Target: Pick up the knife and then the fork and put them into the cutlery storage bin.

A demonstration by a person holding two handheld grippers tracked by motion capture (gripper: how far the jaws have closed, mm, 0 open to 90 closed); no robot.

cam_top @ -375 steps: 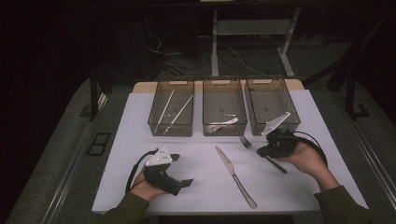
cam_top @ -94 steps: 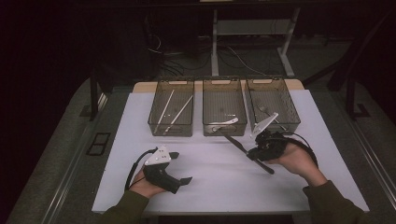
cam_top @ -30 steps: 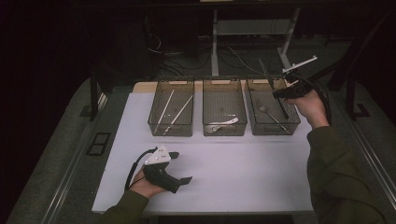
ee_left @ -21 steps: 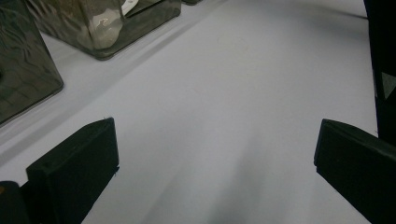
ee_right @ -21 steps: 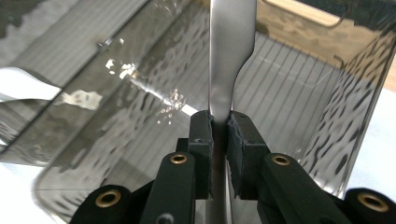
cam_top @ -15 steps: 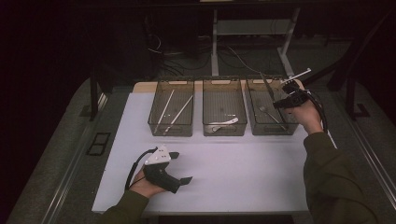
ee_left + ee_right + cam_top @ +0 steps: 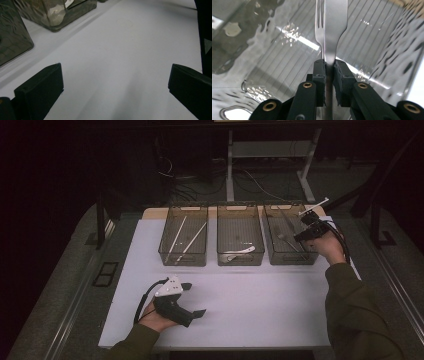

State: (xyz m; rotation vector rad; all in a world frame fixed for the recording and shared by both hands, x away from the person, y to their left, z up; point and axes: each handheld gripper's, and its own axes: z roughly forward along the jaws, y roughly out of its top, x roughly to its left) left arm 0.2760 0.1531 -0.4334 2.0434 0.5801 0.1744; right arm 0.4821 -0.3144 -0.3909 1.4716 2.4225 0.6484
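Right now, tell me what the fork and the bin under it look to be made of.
Fork: polished metal by its look, with a smooth silvery mirror sheen, clamped in the right gripper.
Right bin: probably clear smoke-tinted plastic; you see through its rippled walls, which throw bright glints.

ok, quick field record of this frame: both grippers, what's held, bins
right gripper: shut on fork, held over right bin
fork: tines point away from the jaws, into the bin
left gripper: open, nothing between the jaws, resting on white table
left bin: two long pale sticks
middle bin: one pale utensil near its front wall
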